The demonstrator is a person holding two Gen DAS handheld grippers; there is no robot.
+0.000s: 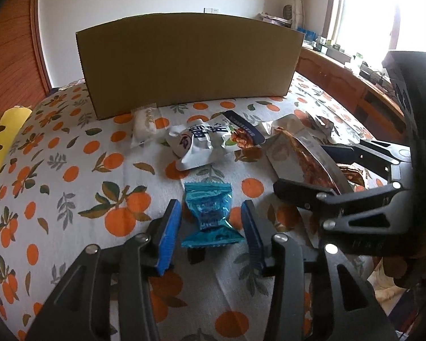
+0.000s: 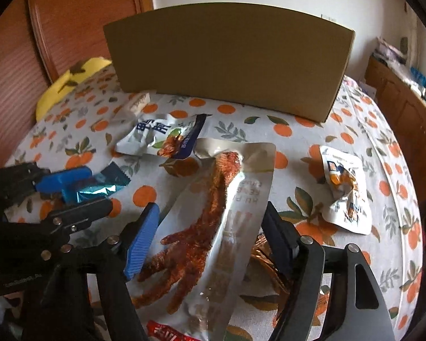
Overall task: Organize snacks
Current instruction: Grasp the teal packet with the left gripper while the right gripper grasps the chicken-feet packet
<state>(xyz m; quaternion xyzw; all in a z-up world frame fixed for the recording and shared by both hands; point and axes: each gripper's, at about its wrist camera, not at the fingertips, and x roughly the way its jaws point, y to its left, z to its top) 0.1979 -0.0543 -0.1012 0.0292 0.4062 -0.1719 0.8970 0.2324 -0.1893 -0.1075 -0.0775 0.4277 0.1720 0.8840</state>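
On the bed, the orange-print sheet (image 1: 71, 153) is carrying the snacks and a tall cardboard box (image 1: 190, 62), which is standing toward the far edge.

The left gripper (image 1: 211, 230) is reaching low over the near part of the sheet with its jaws standing apart, one blue pad on each side of a blue candy packet (image 1: 208, 216). The packet is lying flat on the sheet between the pads; a narrow gap is showing on both sides, so the pads are not pressing it.

The right gripper (image 2: 210, 241) is working just to the right of the left one. Its jaws are also spread wide, straddling a long clear chicken-foot packet (image 2: 213, 216) that is lying lengthwise between them; whether the pads are touching it cannot be told.

Beyond the candy, nearer the box, a crumpled white-and-blue snack pouch (image 1: 201, 142) is lying in the middle of the sheet. A small white packet (image 1: 143, 126) is sitting just in front of the box's left corner. Toward the right edge, another white pouch (image 2: 346, 190) is lying well apart from the rest. A yellow pillow (image 2: 68, 82) is resting at the far left edge.
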